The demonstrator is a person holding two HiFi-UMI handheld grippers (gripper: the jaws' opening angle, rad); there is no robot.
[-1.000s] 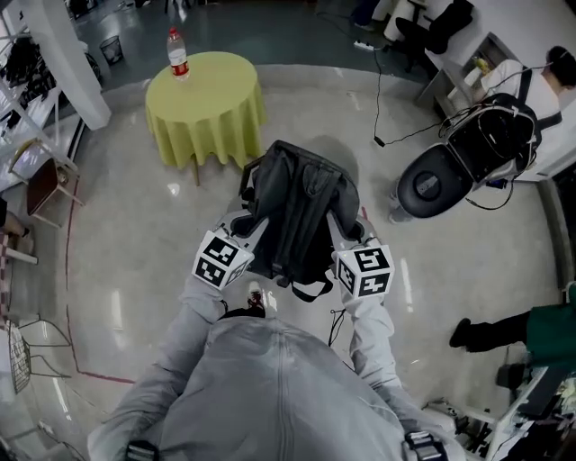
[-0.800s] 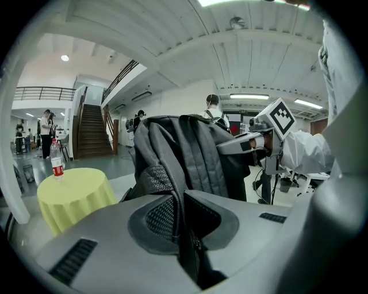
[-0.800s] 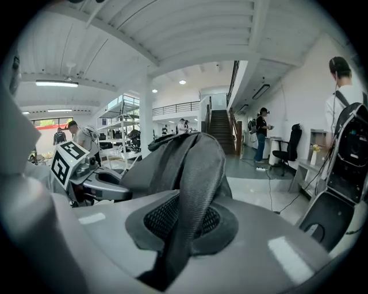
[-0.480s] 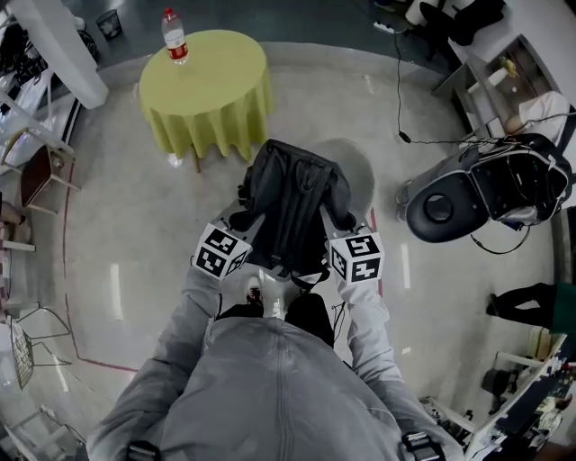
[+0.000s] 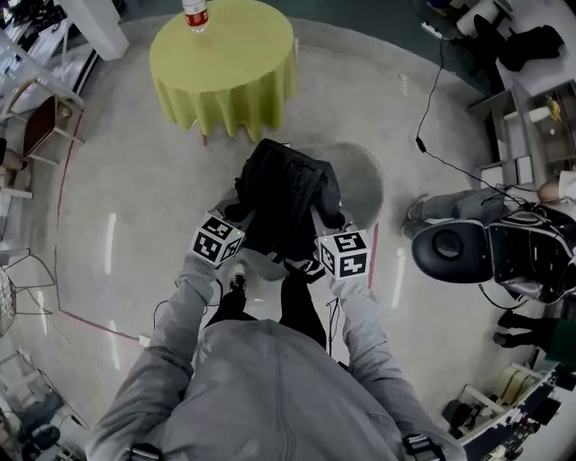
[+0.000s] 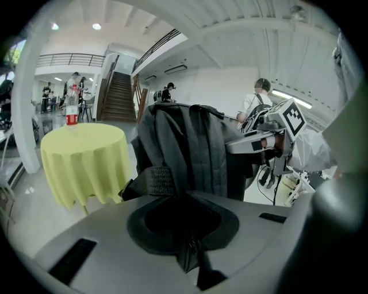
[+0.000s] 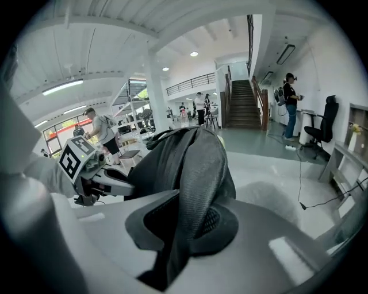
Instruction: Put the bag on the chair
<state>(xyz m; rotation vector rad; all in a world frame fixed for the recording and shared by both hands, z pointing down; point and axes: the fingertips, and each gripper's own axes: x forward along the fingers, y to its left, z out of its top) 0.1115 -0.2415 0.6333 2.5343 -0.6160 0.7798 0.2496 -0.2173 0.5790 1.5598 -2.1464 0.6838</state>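
A black backpack (image 5: 283,194) hangs above the floor between my two grippers. My left gripper (image 5: 241,214) is shut on a strap at its left side, my right gripper (image 5: 326,223) on a strap at its right. In the left gripper view the bag (image 6: 190,149) rises just past the jaws, and my left gripper (image 6: 187,232) pinches its webbing strap. The right gripper view shows the bag (image 7: 187,163) with its padded strap running down into my right gripper (image 7: 183,229). A black office chair (image 5: 450,254) stands on the right.
A round table with a yellow cloth (image 5: 225,63) stands ahead, a bottle (image 5: 195,13) on it. Gear and cables lie beside the office chair. A small chair (image 5: 40,135) stands far left. A person (image 7: 289,103) stands by the stairs. A red line (image 5: 373,257) marks the floor.
The bag stays gripped on both sides. The table has slid towards the top of the head view and the office chair down the right side. The carrier's legs now show below the bag.
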